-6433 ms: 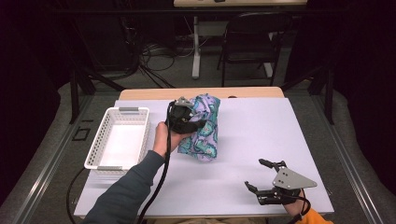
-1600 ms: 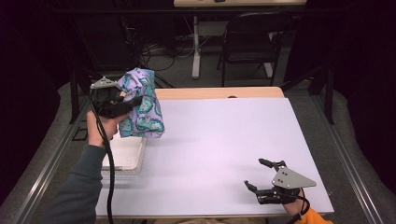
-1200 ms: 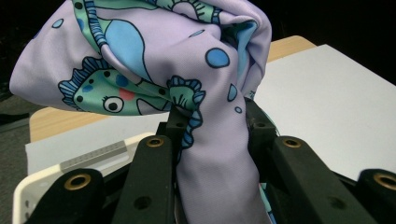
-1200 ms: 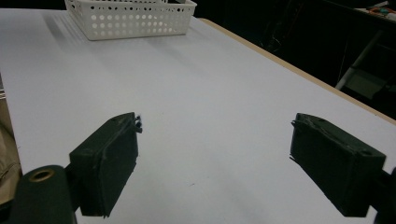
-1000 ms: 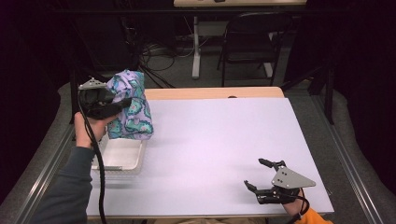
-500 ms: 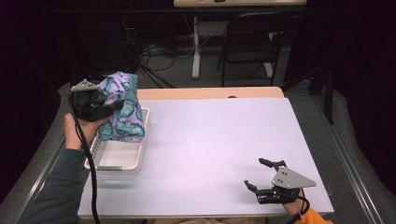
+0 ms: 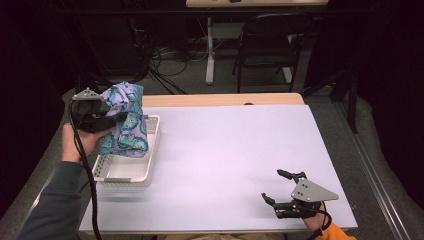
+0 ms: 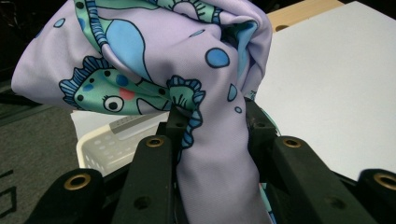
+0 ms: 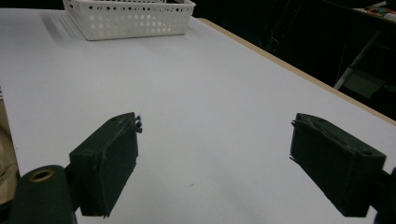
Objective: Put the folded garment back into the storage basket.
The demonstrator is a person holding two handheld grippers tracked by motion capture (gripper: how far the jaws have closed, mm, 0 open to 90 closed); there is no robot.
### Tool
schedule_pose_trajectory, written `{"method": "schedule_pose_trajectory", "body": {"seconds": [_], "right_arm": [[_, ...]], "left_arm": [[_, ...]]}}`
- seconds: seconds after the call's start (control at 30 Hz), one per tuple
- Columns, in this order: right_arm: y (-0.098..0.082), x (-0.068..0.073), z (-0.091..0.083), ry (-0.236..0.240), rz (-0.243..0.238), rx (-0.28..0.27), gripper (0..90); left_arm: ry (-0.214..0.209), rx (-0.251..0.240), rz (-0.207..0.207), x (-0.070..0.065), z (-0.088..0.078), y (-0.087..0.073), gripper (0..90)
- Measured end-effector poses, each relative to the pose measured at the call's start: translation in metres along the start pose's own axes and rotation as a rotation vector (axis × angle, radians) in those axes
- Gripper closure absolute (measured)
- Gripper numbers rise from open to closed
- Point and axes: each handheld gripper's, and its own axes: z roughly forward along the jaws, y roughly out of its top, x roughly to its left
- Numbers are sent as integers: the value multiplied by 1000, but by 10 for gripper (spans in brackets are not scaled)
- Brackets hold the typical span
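Cloth [image 7: 124,121] clamped in left tool [image 7: 107,119], hanging over white basket [image 7: 150,172].

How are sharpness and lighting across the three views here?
High view: table evenly lit, surroundings dark, basket casts a soft shadow. Left gripper view: cloth sharp, its print crisp. Right gripper view: near jaws soft and blurred, basket clearer.

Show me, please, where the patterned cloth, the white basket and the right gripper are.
patterned cloth [image 7: 125,125], high view, hanging middle fold.
white basket [image 7: 122,176], high view, near rim.
right gripper [image 7: 274,185], high view, between its open fingertips.
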Motion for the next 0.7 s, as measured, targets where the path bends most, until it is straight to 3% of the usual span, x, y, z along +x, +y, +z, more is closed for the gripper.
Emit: {"method": "schedule_pose_trajectory", "body": {"seconds": [0.7], "right_arm": [[0, 0, 0, 0, 0, -5, 145]], "left_arm": [[-36, 64, 44, 9, 11, -12, 698]]}}
